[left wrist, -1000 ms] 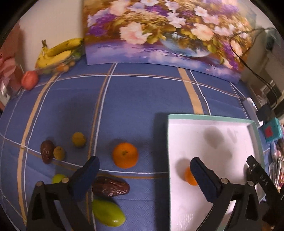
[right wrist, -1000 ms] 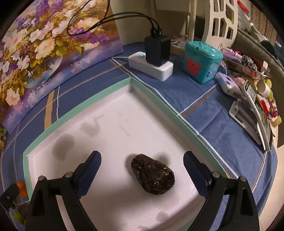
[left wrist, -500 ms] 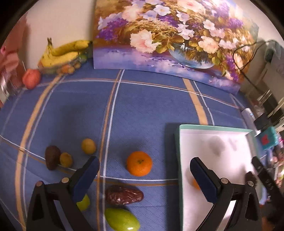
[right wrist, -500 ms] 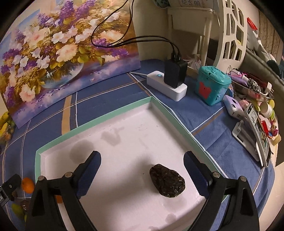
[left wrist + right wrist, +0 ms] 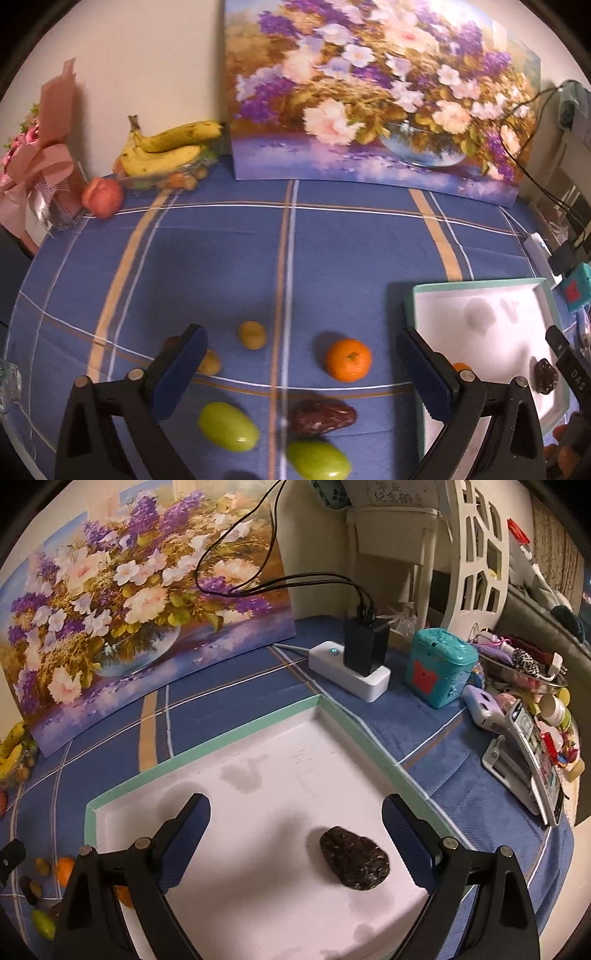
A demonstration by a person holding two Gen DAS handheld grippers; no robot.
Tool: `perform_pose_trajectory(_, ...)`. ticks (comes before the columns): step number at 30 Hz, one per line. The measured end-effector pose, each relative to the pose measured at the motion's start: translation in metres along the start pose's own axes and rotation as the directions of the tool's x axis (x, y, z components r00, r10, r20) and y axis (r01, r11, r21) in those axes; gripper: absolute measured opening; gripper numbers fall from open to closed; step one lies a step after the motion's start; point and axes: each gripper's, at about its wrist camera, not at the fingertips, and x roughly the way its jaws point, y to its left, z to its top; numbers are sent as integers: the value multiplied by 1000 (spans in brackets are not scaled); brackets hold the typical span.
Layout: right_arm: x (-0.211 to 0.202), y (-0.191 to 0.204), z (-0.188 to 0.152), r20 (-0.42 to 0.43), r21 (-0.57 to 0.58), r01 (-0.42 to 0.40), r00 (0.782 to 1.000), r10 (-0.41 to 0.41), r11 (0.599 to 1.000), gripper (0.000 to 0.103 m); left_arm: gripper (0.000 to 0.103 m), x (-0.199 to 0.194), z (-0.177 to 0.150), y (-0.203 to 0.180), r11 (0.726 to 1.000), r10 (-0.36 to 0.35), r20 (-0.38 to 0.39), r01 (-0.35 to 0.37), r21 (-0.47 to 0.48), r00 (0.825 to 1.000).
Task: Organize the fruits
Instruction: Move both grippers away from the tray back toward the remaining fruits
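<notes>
My left gripper point(image 5: 301, 363) is open and empty above loose fruit on the blue cloth: an orange point(image 5: 348, 359), a dark date point(image 5: 322, 416), two green fruits point(image 5: 228, 426) point(image 5: 318, 459) and small yellow fruits point(image 5: 252, 334). The white tray point(image 5: 476, 286) lies to the right, holding a small orange point(image 5: 460, 366) and a dark date point(image 5: 546, 375). My right gripper point(image 5: 295, 827) is open and empty above the tray point(image 5: 207, 749), with the dark date point(image 5: 354, 857) lying between its fingers.
A flower painting point(image 5: 376, 92) leans on the back wall. Bananas point(image 5: 166, 151) and an apple point(image 5: 102, 196) sit at the back left beside a pink bouquet point(image 5: 37, 166). A power strip point(image 5: 349, 674), teal box point(image 5: 437, 666) and clutter lie right of the tray.
Both grippers have risen and drawn back, so more of the table shows. The right gripper has lifted away from the date in the tray. Both stay open.
</notes>
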Motion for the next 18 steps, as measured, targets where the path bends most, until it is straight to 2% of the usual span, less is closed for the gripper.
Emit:
perform_pose_trajectory(5,-8,12,0,-20,-17,-49,999,49,999,94,103,-8,5,27,1000,24,-11,-24,-6,1000)
perform_pose_trajectory(8,-18,20,3,-21,-32,-91,996,90,995,94,103,-18,9,46,999,35,8,-35,-27,999)
perform_pose_trajectory(13,-37,37,7,-10,-54,-161,987,161,985,94,103,-38,13,76,999,15,56,-12,-50,998)
perform_pose_trajectory(18,-60,66,7,5,-128,-212,977,214,969,94,103,-57,15,106,996,26,98,-17,-86,995)
